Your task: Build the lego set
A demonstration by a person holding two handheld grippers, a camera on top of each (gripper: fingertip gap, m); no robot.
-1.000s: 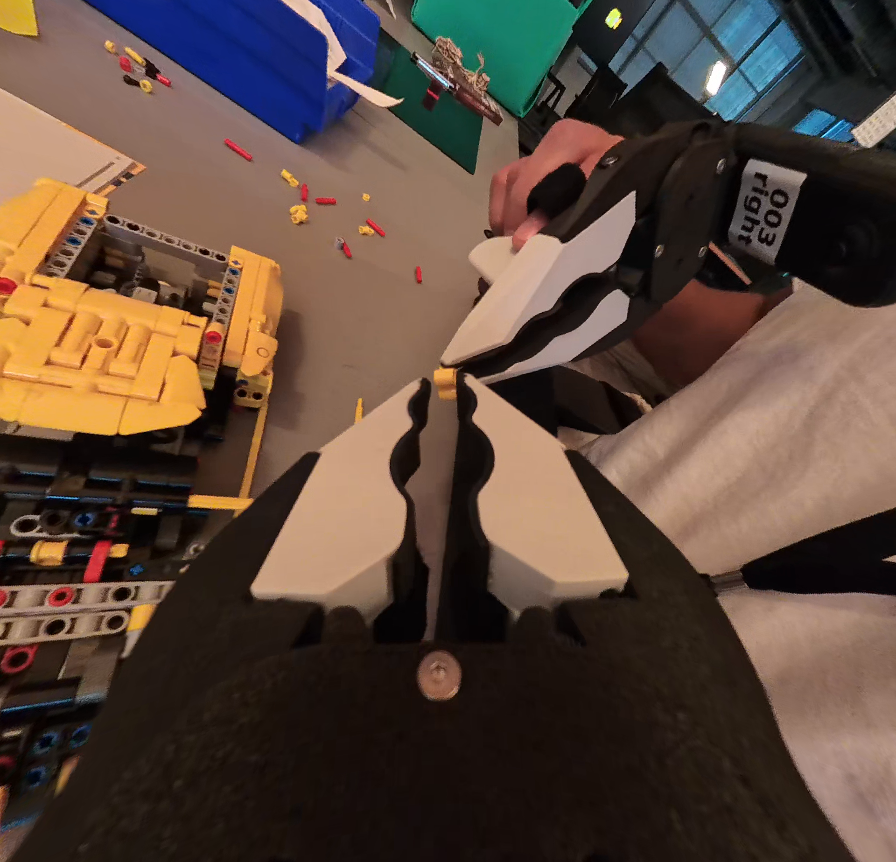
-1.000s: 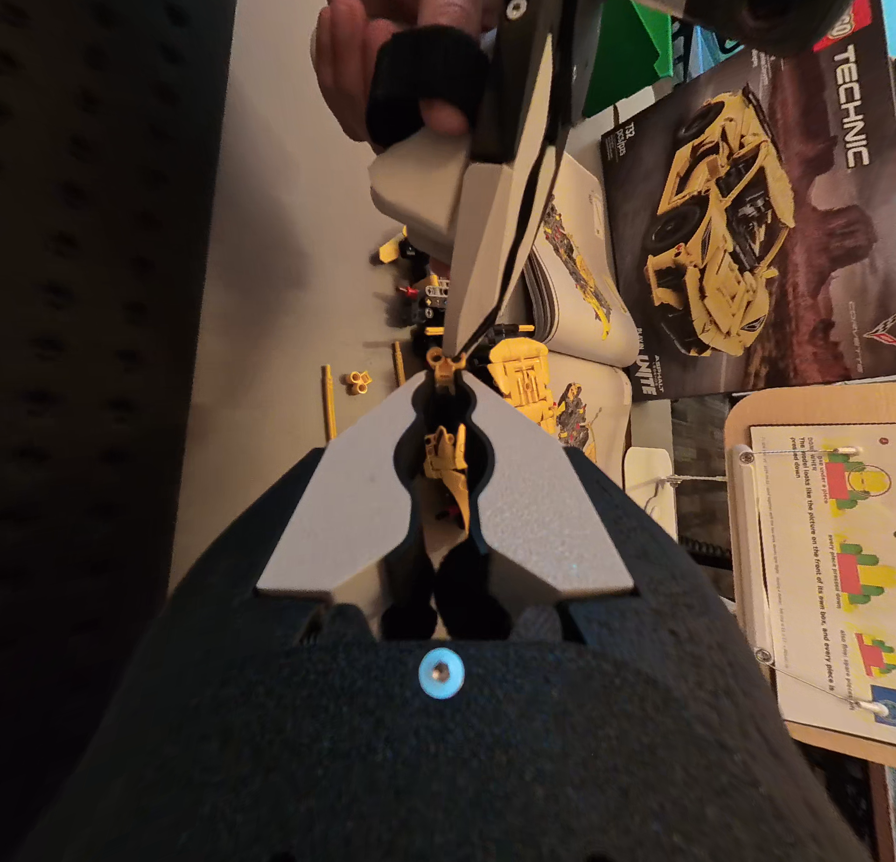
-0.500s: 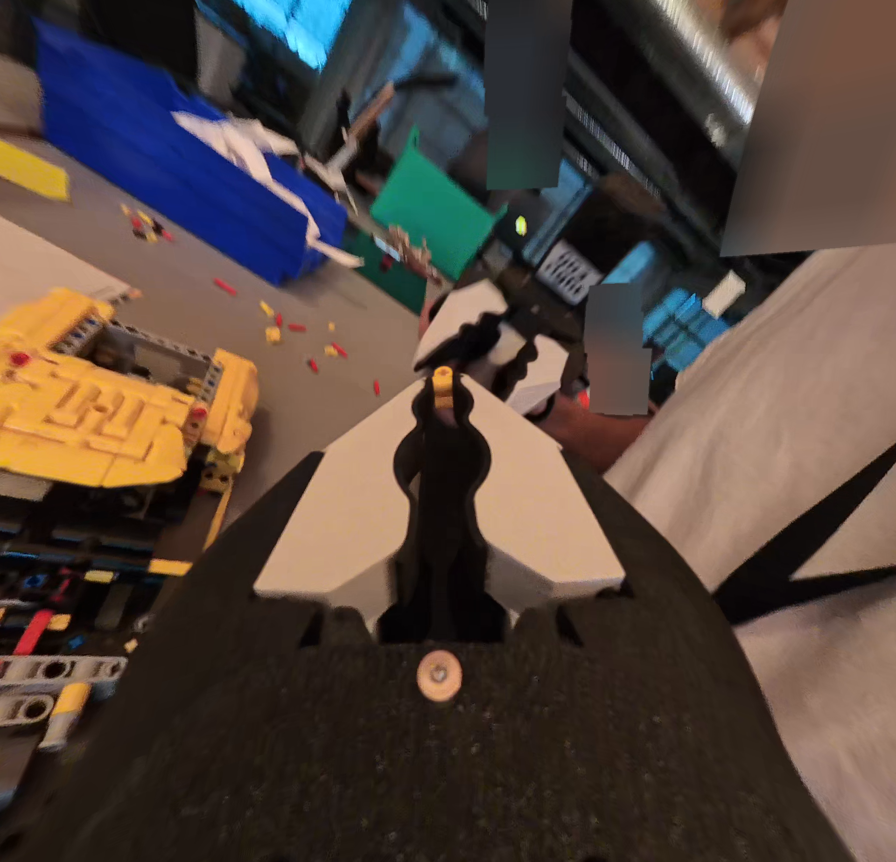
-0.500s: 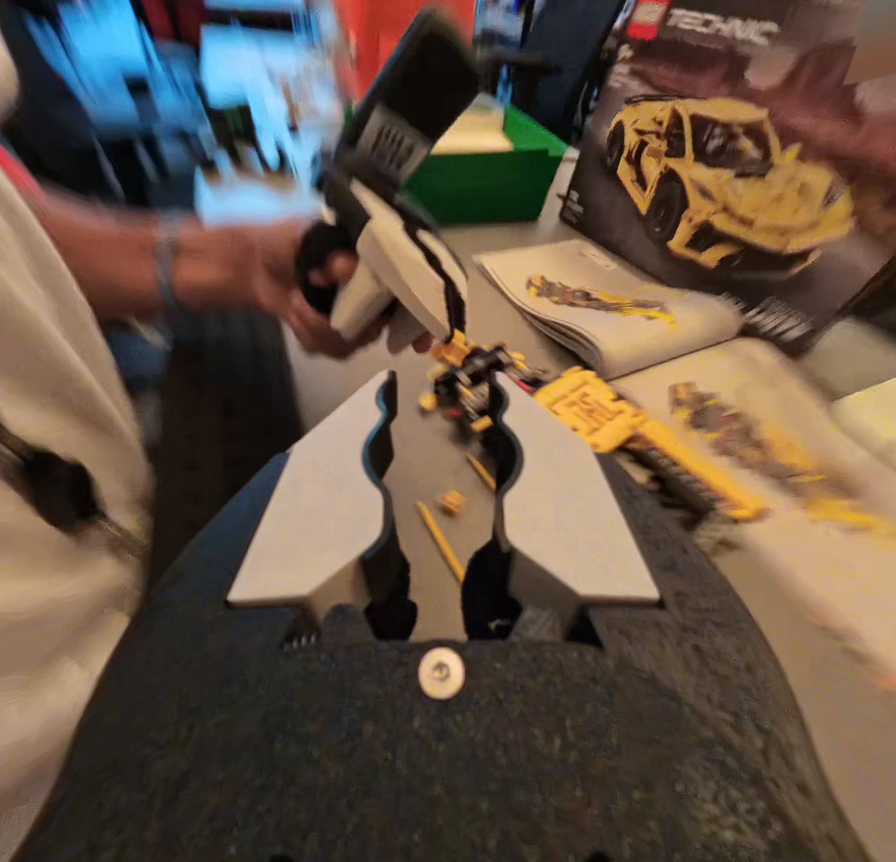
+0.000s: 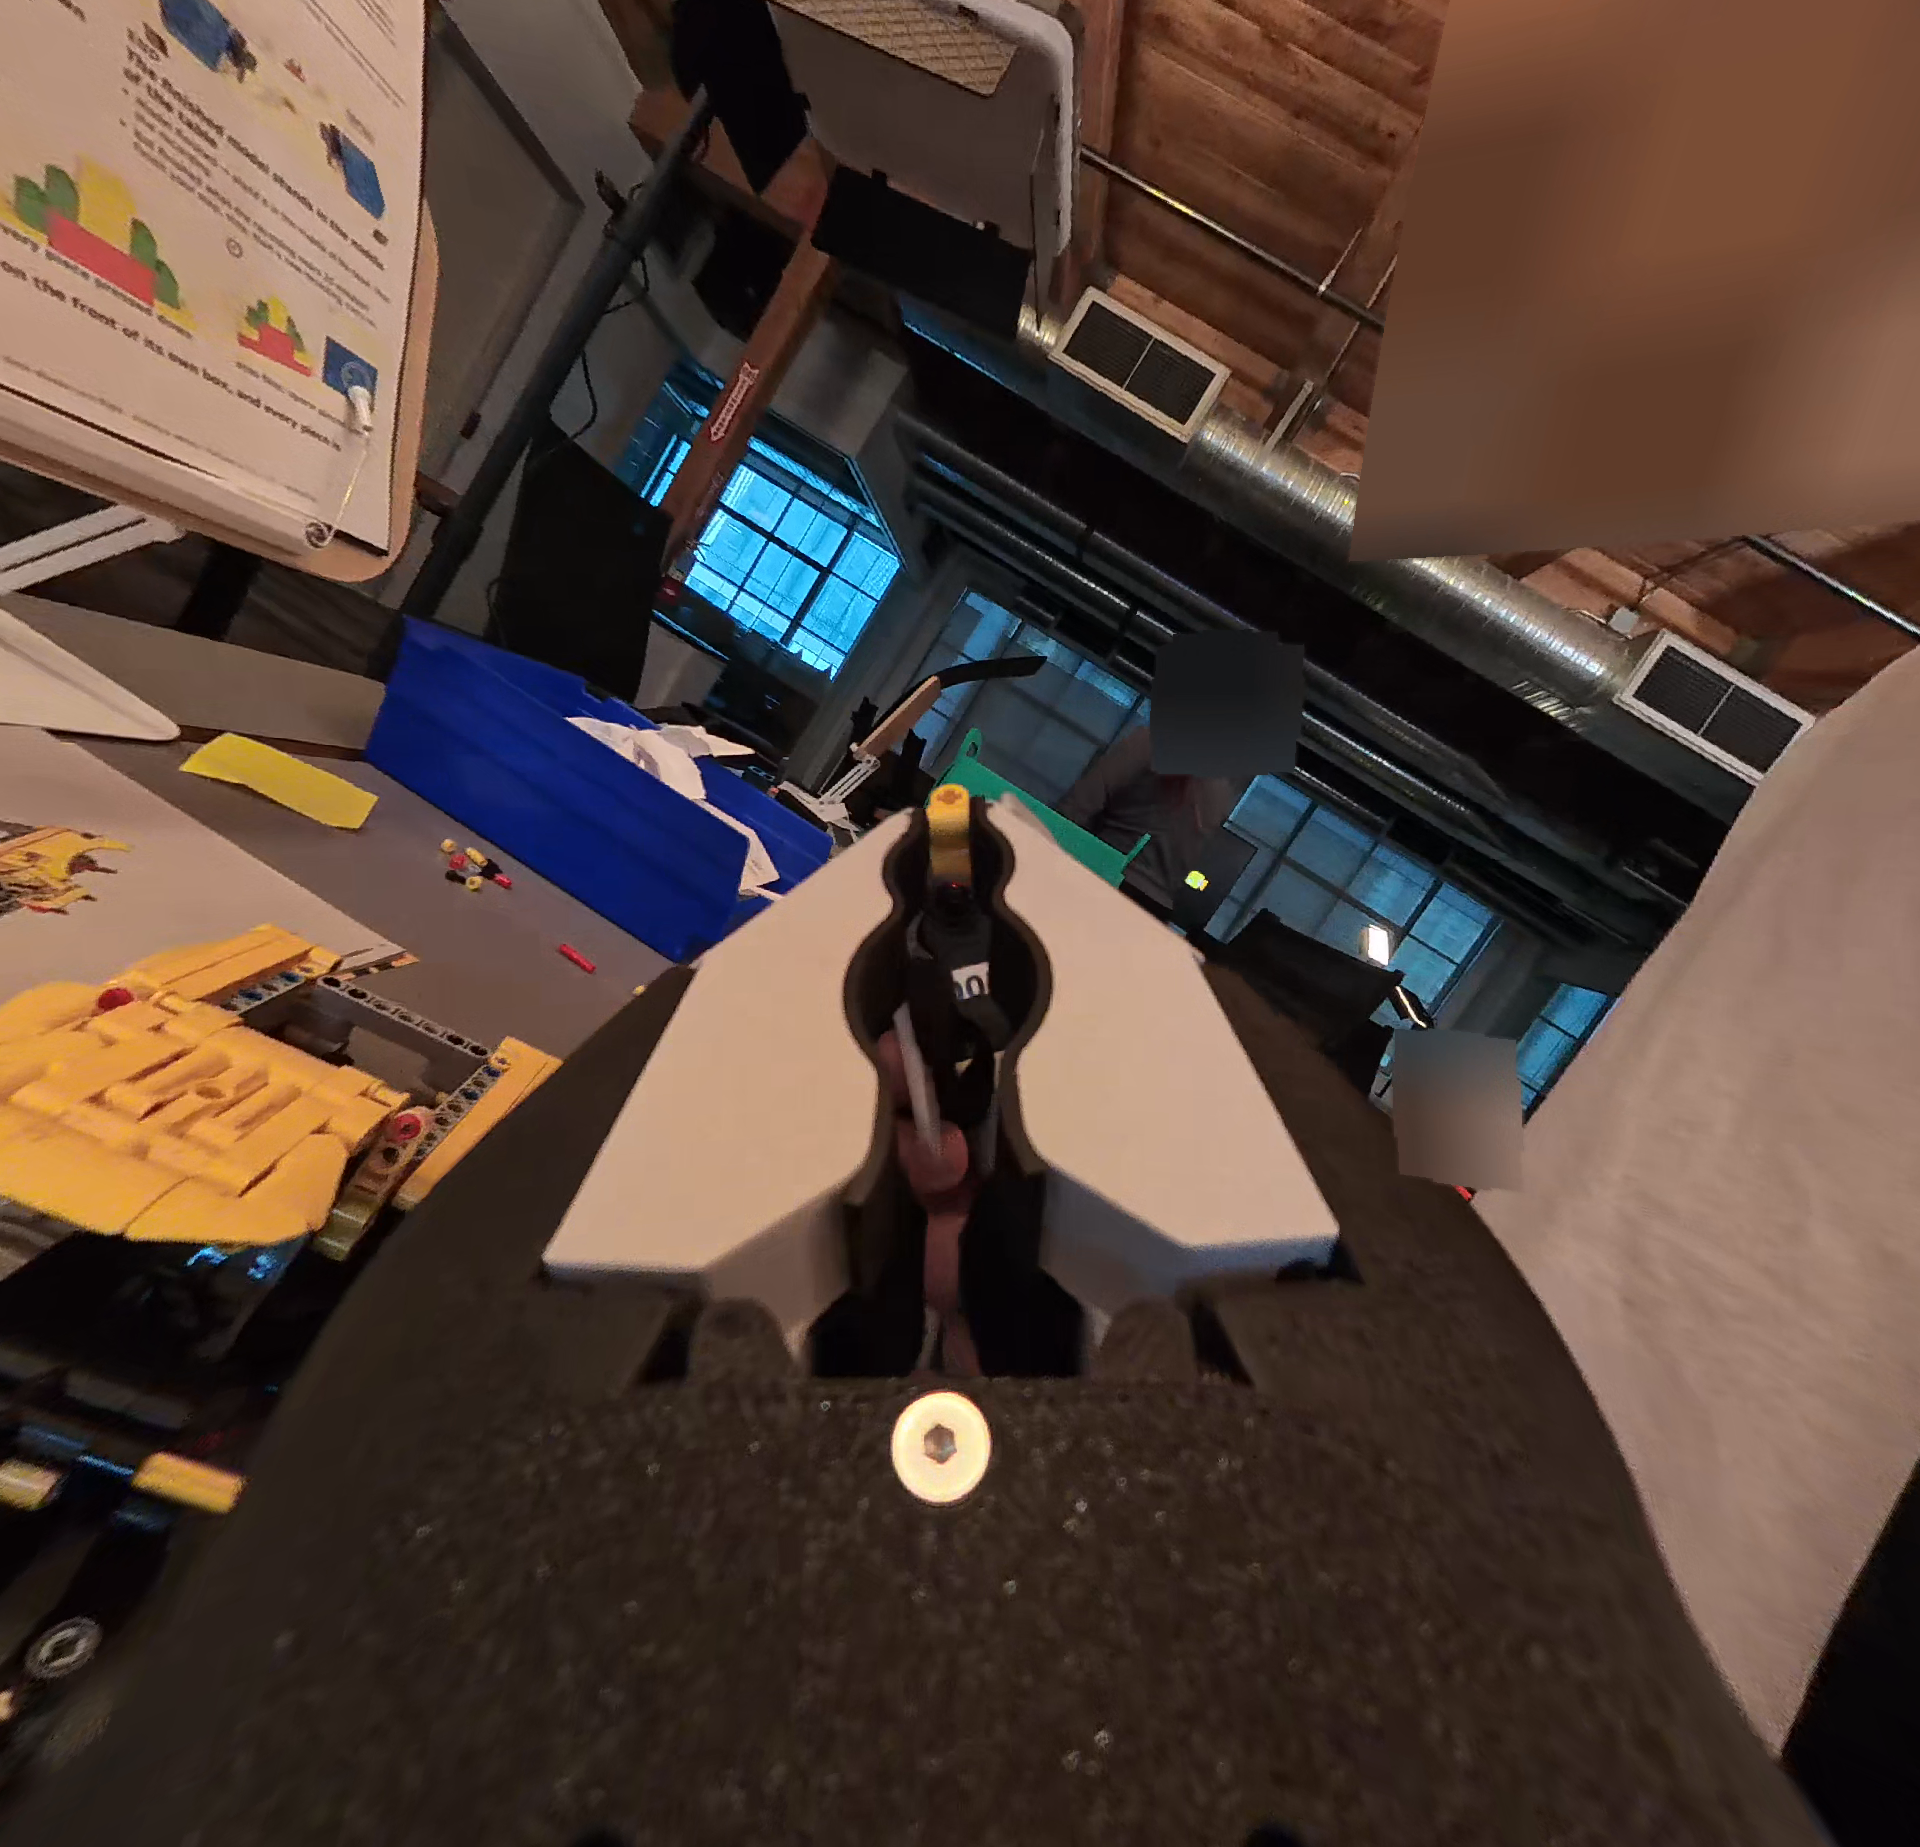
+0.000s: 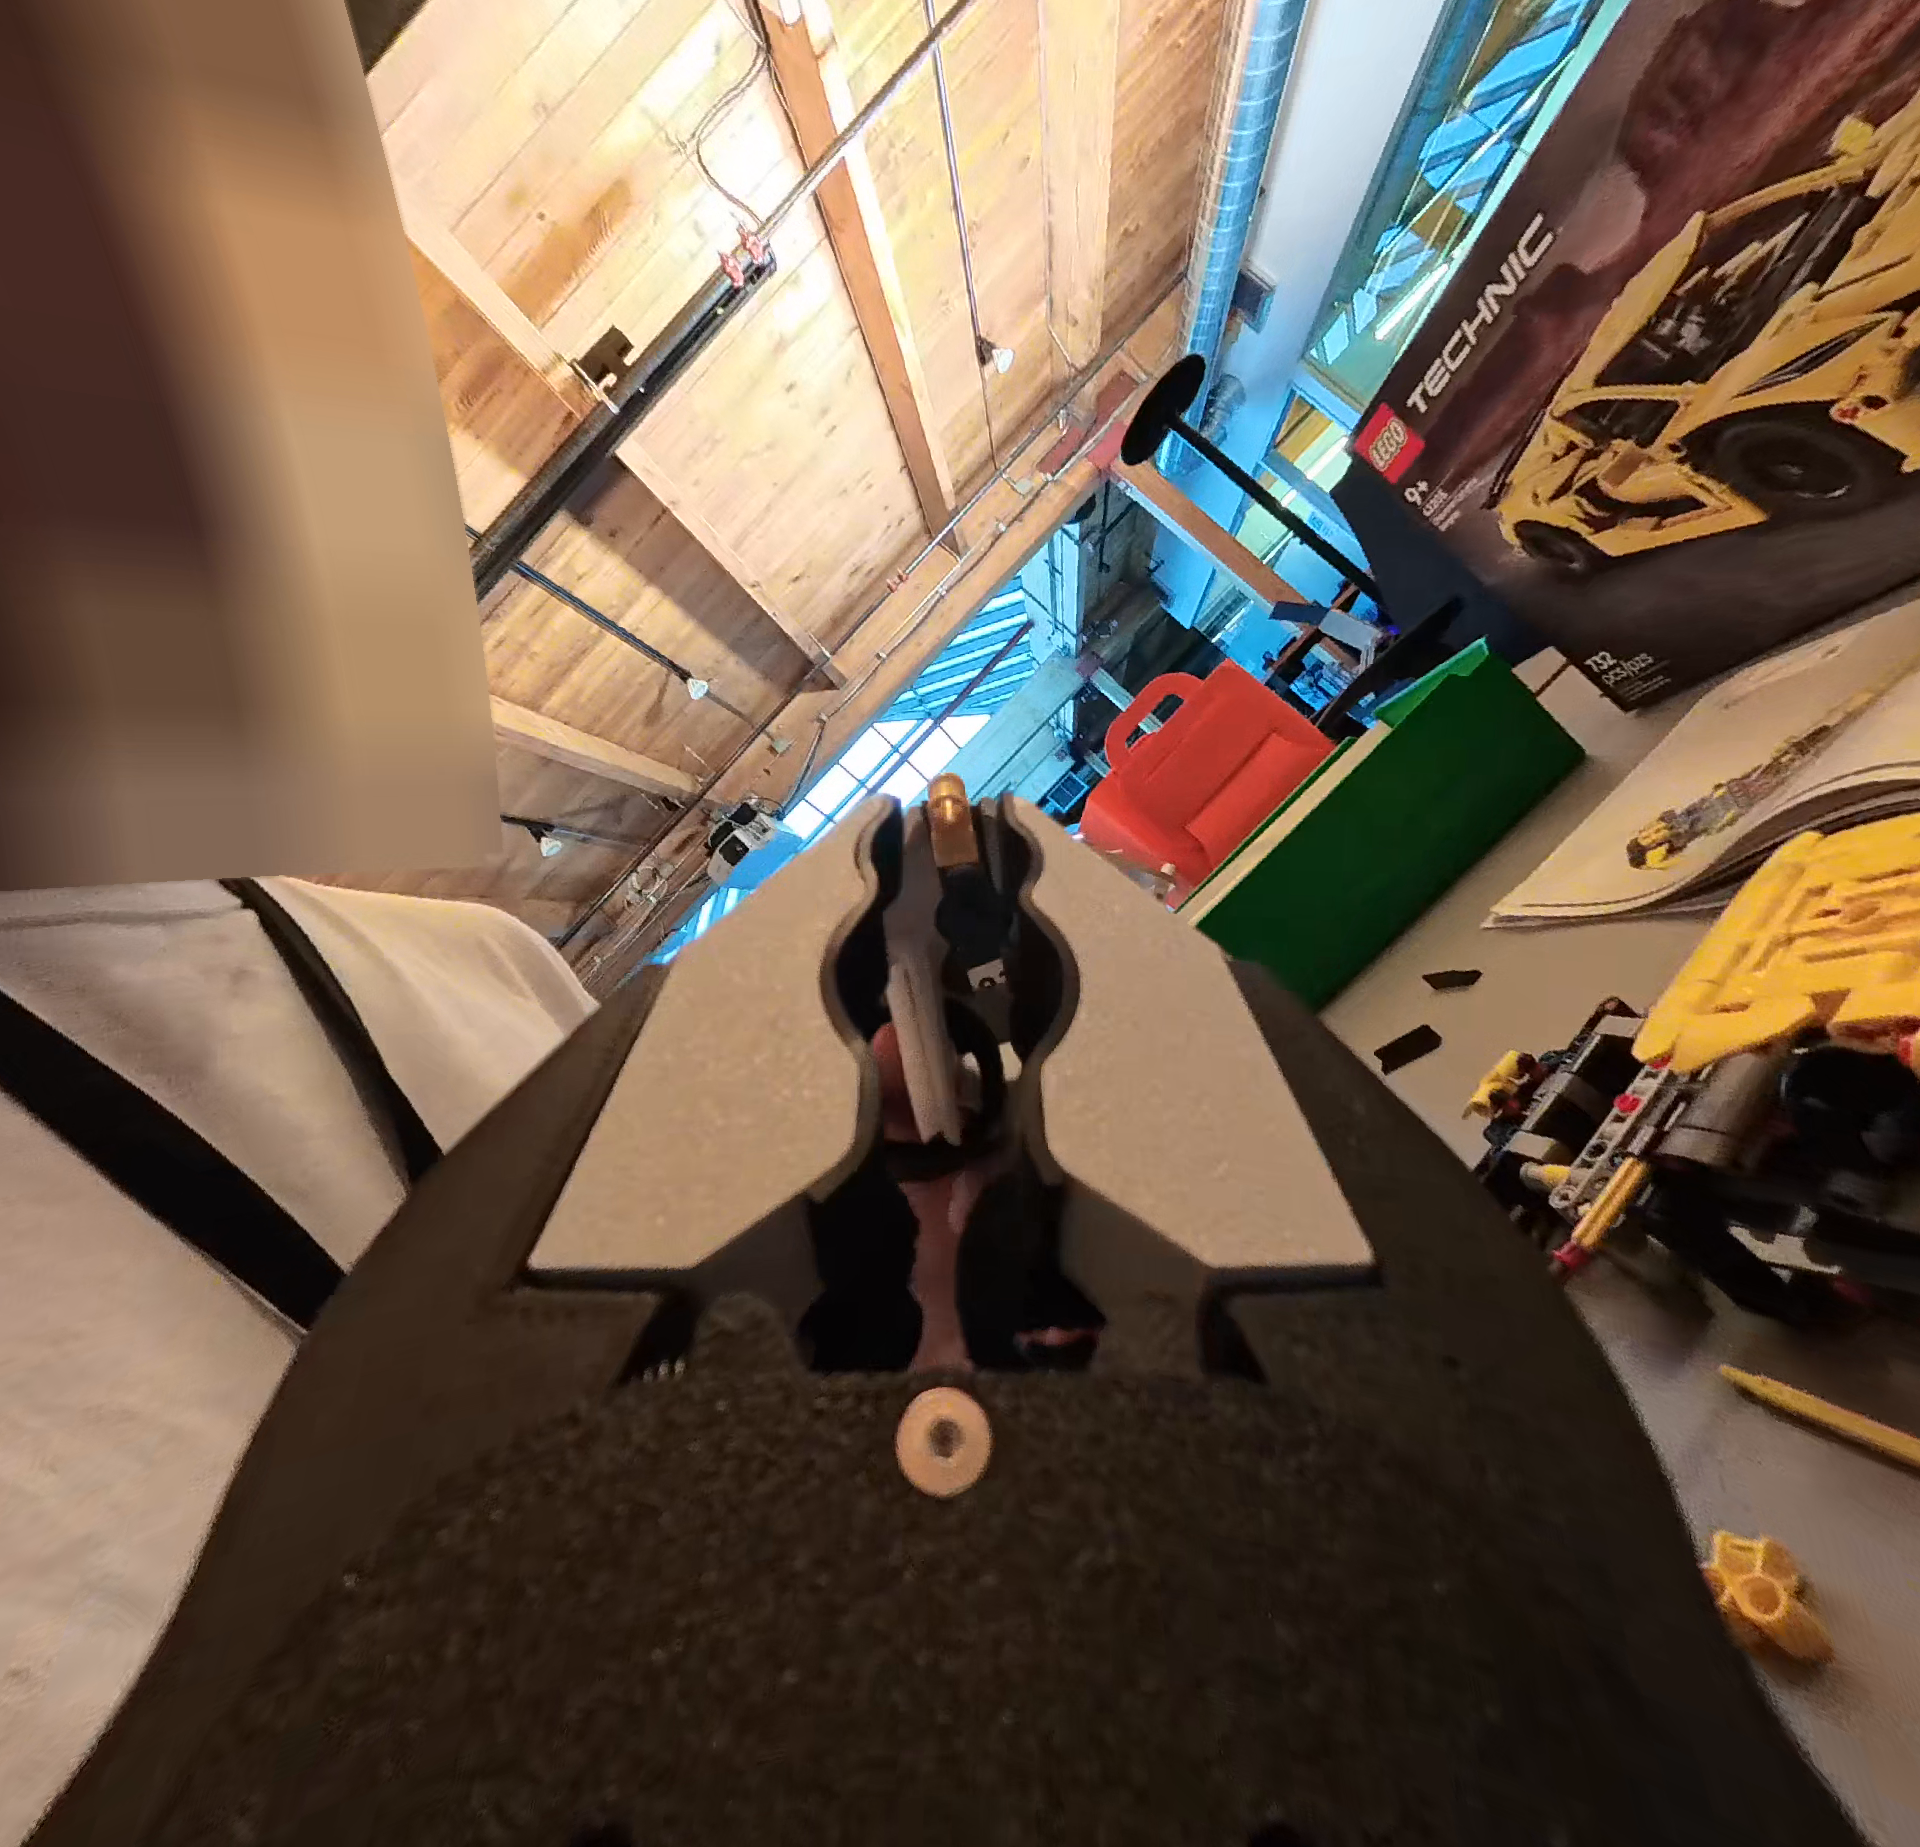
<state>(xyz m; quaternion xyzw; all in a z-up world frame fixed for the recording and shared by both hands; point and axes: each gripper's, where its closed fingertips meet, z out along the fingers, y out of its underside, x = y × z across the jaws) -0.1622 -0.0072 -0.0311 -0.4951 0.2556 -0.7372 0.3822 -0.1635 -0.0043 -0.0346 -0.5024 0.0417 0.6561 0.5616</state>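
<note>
While both grippers are lifted off the table, tip to tip, the left gripper (image 5: 951, 821) pinches a small yellow connector (image 5: 948, 823) at its fingertips, long axis along the fingers. In the right wrist view the right gripper (image 6: 945, 826) seems closed on the same piece (image 6: 948, 818). The yellow car model (image 5: 177, 1101) lies low at nine o'clock of the left gripper, which I judge nearer.

yellow pin (image 5: 948, 829) | raised off table, apparently pinched | yellow car model (image 5: 197, 1101) | partly built, on table
</note>
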